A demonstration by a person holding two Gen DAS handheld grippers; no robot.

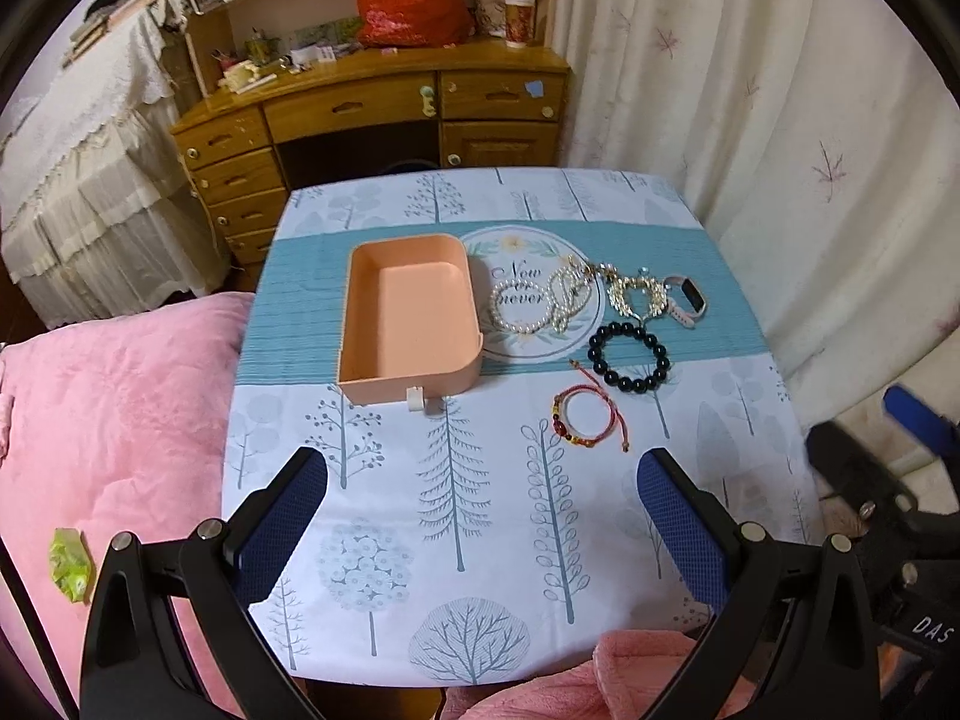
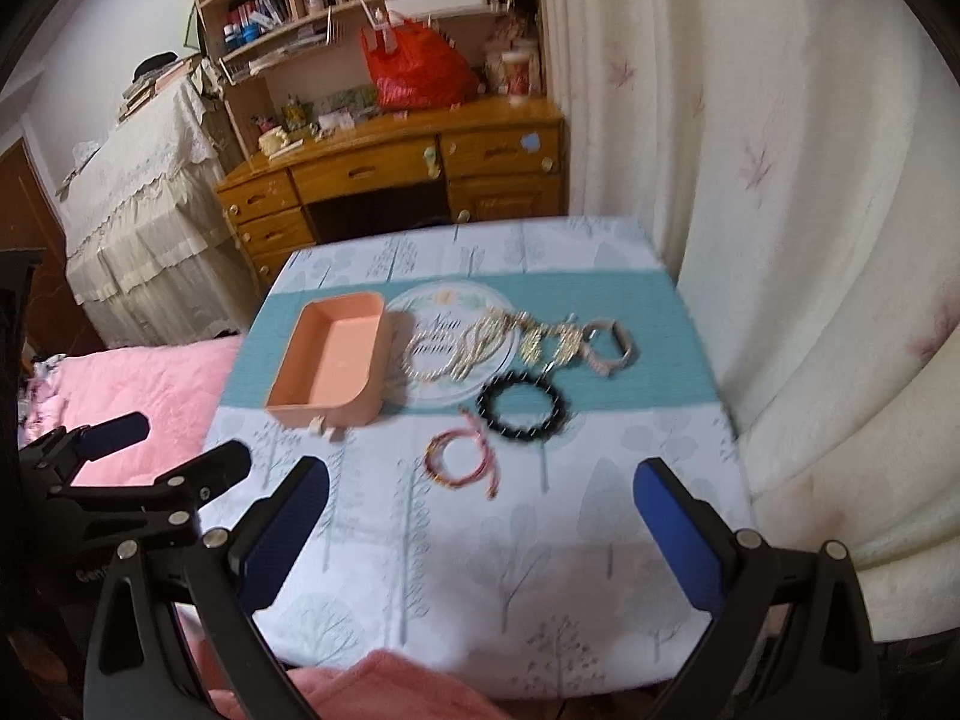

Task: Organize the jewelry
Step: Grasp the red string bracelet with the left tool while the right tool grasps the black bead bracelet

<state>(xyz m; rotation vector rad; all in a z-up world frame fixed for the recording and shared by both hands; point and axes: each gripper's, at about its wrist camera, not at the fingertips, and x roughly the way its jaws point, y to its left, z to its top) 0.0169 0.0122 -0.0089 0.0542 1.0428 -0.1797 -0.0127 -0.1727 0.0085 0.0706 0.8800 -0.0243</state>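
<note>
Both claws, left claw and right claw, we hold spread wide and empty above the bench, the red cord bracelet lying nearest, just ahead-right of the left, beside the empty peach tray.

Left hand-held gripper gapes over tablecloth; bracelets lie beside tray.

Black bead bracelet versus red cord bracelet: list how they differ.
The black bead bracelet is a closed ring of large dark beads; the red cord bracelet is thin string with a few small beads and loose tails. The black one lies farther from the grippers, partly on the teal band. Both lie flat on the tablecloth, outside the tray.
</note>
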